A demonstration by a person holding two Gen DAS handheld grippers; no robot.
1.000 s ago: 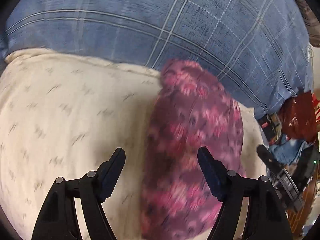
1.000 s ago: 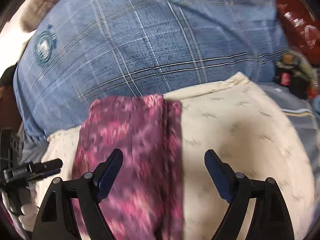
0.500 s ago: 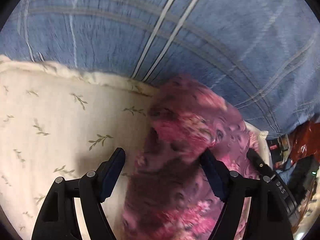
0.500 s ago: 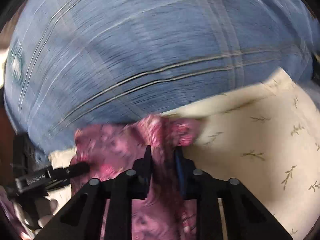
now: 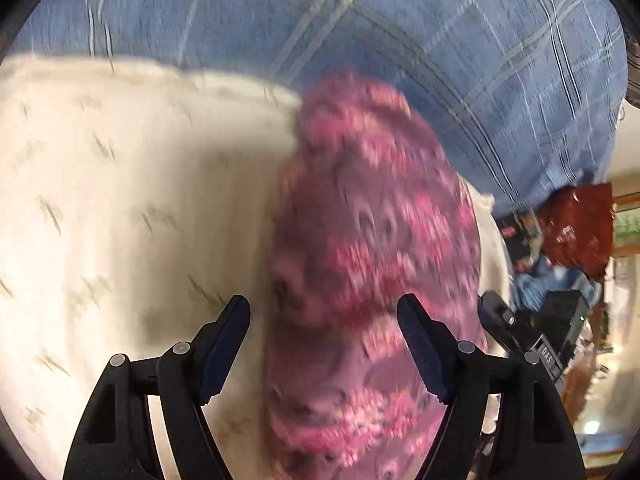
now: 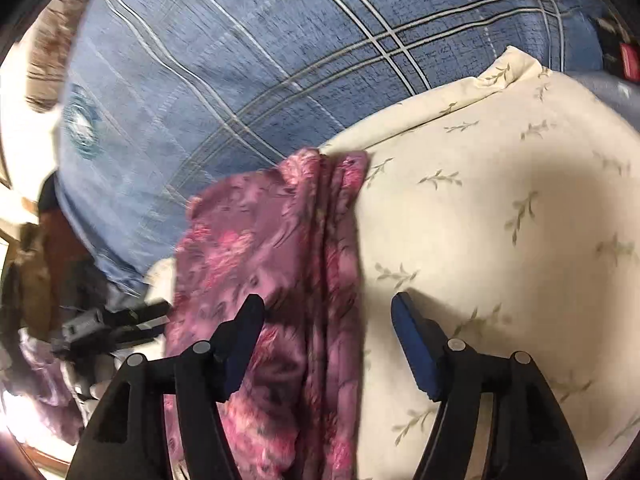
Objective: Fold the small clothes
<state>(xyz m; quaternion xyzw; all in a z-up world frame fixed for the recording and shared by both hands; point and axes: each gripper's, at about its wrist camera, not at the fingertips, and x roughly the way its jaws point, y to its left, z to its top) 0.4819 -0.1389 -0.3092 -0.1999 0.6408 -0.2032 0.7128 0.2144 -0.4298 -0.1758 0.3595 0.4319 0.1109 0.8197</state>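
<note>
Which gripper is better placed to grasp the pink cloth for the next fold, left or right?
Probably the right gripper: its open jaws, just reopened, straddle the pink cloth's folded edge. The left gripper, also open, faces the cloth's broad middle.

A cream pillow [image 6: 500, 208] with a leaf-sprig print lies against a blue plaid bedcover [image 6: 280, 52]; red packaging [image 5: 576, 228] sits beyond.

Only "DAS" can be read, on the right gripper [image 5: 548, 356].
</note>
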